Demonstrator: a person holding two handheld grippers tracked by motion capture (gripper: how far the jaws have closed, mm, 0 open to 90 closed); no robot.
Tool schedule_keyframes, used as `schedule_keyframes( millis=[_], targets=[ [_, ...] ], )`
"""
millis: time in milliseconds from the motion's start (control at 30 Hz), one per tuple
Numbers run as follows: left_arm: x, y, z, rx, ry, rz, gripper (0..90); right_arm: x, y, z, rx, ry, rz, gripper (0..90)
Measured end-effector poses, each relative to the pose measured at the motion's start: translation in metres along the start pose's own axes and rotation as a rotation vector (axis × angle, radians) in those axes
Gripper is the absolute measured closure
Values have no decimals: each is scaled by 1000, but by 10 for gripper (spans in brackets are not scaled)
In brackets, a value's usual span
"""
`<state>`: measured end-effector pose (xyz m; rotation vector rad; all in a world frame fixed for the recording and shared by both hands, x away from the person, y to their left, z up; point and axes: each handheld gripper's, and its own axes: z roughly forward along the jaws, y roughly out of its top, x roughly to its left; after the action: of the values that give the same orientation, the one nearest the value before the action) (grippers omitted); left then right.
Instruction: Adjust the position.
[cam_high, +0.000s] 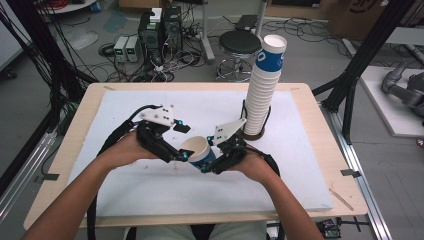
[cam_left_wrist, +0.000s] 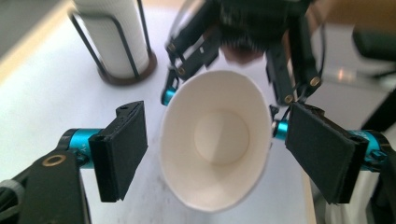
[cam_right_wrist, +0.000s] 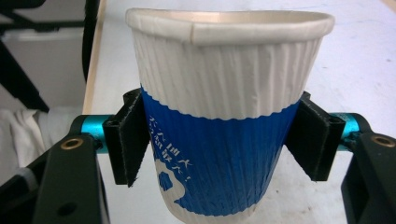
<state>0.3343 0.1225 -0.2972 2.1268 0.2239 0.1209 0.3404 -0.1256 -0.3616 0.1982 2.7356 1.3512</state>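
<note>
Your right gripper (cam_right_wrist: 219, 144) clamps the paper cup (cam_right_wrist: 224, 116) by its blue band; your left gripper (cam_left_wrist: 215, 154) stands open, pads (cam_left_wrist: 123, 149) flanking the rim without touching.

A: This is looking like a research lab or robotics workshop rather than a home.

B: What is showing that?

A: Computer towers (cam_high: 161, 30) and small grey boxes (cam_high: 127, 48) are sitting on the bare concrete floor (cam_high: 310, 55), with tangled cables (cam_high: 165, 67) running between them.

B: And nearer the table (cam_high: 65, 150)?

A: Black metal frame struts (cam_high: 365, 55) are standing around it, and a round black stool (cam_high: 240, 44) is waiting behind it. Cardboard boxes (cam_high: 357, 15) are lining the far wall.

B: The table itself?

A: A white foam sheet (cam_high: 150, 185) is covering its wooden top, and a wired hand-held gripper (cam_high: 183, 156) is working above it.
</note>
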Motion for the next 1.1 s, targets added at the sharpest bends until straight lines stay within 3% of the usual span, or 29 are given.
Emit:
schedule_keyframes(
  millis=[133,267,367,433,633,667,733,767,800,833,1100],
  targets=[
    [3,-14,-16,-193,44,-59,192,-5,-10,-11,-61,-26,53,292],
    [6,-34,-30,-325,126,-99,183,-9,-19,-21,-126,-55,100,291],
    [7,-41,-34,-352,156,-112,181,-11,-22,-26,-163,-80,113,291],
    [7,-51,-37,-400,183,-131,181,-11,-23,-28,-173,-86,121,291],
    [5,-79,-37,-469,261,-180,180,-12,-33,-31,-224,-142,133,289],
    [3,-87,-36,-484,290,-187,180,-11,-35,-31,-231,-141,138,288],
    [3,-92,-35,-492,301,-191,181,-11,-36,-31,-239,-149,140,289],
    [2,-95,-35,-499,310,-196,181,-9,-38,-31,-238,-118,161,288],
    [2,-100,-34,-510,326,-201,180,-11,-41,-31,-263,-166,151,287],
    [2,-105,-34,-516,339,-207,180,-11,-41,-31,-263,-166,151,287],
    [-5,-132,-31,-492,440,-204,184,-10,-52,-31,-305,-210,181,287]
  ],
)
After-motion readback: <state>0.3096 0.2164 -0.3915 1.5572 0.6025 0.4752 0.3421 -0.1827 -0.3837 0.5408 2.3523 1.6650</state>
